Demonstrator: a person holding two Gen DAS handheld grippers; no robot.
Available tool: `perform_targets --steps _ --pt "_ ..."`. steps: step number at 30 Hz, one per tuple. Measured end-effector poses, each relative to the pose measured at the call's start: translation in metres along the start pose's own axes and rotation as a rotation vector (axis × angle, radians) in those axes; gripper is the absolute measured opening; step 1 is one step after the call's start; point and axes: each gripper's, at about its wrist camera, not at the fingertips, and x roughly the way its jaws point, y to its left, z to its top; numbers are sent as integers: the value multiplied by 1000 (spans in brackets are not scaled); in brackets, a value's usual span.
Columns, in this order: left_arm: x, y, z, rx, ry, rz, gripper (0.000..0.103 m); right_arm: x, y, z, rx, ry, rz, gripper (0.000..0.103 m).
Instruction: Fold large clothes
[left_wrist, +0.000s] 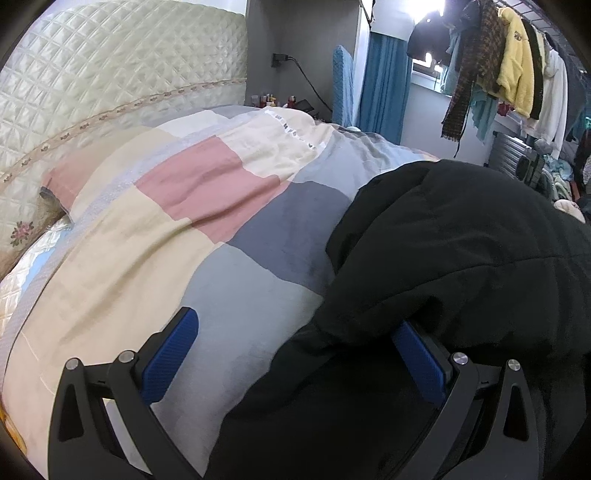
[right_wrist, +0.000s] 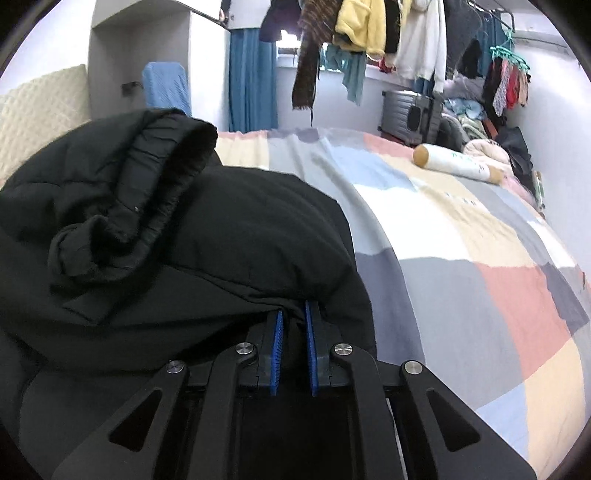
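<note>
Right tool (right_wrist: 294, 325) was nearly closed, its blue ribbed pads pinching a fold of the bulky black padded jacket (right_wrist: 177, 236) at the near hem, with the cloth bunched down over the fingertips. From that grip the jacket rose up and to the left as a puffed mound, a ribbed black cuff or collar (right_wrist: 162, 173) rolled over its top, and its bulk ran away from the tool toward the head of the bed. Left tool (left_wrist: 295, 350) stood wide open: its left blue pad (left_wrist: 170, 358) sat clear over the patchwork bed cover of pink, cream, grey and blue squares (left_wrist: 207, 192), while the right pad was tucked under the jacket's overhanging edge, so the garment lay to that tool's right and nothing was clamped. The coming move seemed to turn on this: the held hem was with the right tool, and the left tool was beside a loose edge it could take before both carried the fold across. Beyond the bed lay a cream bolster with tan ends (right_wrist: 458, 164), and farther off a rail of hanging clothes (right_wrist: 373, 26).
</note>
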Motion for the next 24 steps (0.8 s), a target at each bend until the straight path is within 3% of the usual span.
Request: perform_targets --steps 7,10,24 --pt "-52 -7 8 1 -69 -69 103 -50 -5 -1 63 28 91 10" --pt "-87 -9 15 -14 -89 -112 103 -89 -4 1 114 -17 139 11" --pt "-295 -27 51 15 -258 -245 103 -308 8 32 106 -234 277 13"
